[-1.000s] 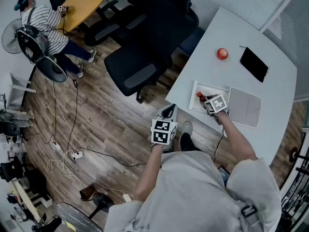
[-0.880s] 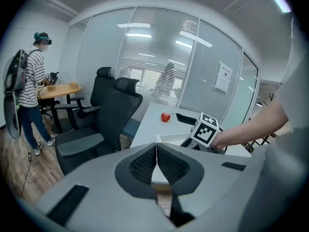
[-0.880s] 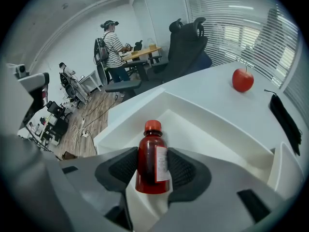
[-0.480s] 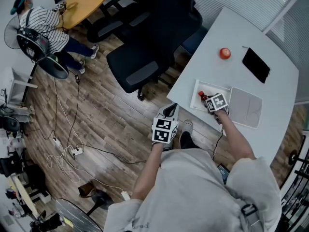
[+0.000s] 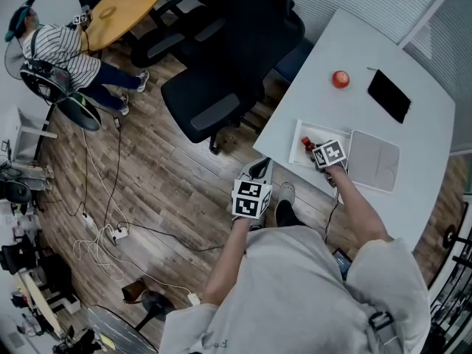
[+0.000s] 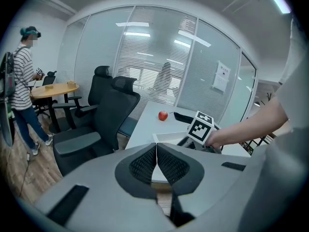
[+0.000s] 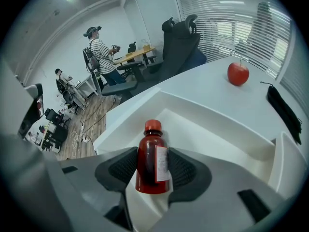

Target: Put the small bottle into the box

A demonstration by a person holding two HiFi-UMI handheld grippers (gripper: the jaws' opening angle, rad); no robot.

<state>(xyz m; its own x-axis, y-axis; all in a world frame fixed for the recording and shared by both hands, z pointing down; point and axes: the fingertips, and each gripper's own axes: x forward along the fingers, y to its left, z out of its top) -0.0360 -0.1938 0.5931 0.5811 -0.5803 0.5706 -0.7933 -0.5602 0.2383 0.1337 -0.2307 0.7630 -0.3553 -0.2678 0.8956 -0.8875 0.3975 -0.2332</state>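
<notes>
My right tool (image 7: pixel 154 167), clamped on the small red bottle (image 7: pixel 147 151), has crept further over the white box (image 7: pixel 217 129). I judge release is next. Left tool (image 6: pixel 156 161) closed, empty.

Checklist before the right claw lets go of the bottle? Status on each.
1. Grip: ok. The right claw has pads on both sides of the bottle.
2. Cap on: ok.
3. Bottle over the box: ok. The head view shows it inside the box outline.
4. Landing spot free: ok. The box floor ahead is bare.
5. Bottle base resting on the box floor: cannot tell.
6. Left claw out of the way: ok. It is shut, empty and away from the box.
</notes>
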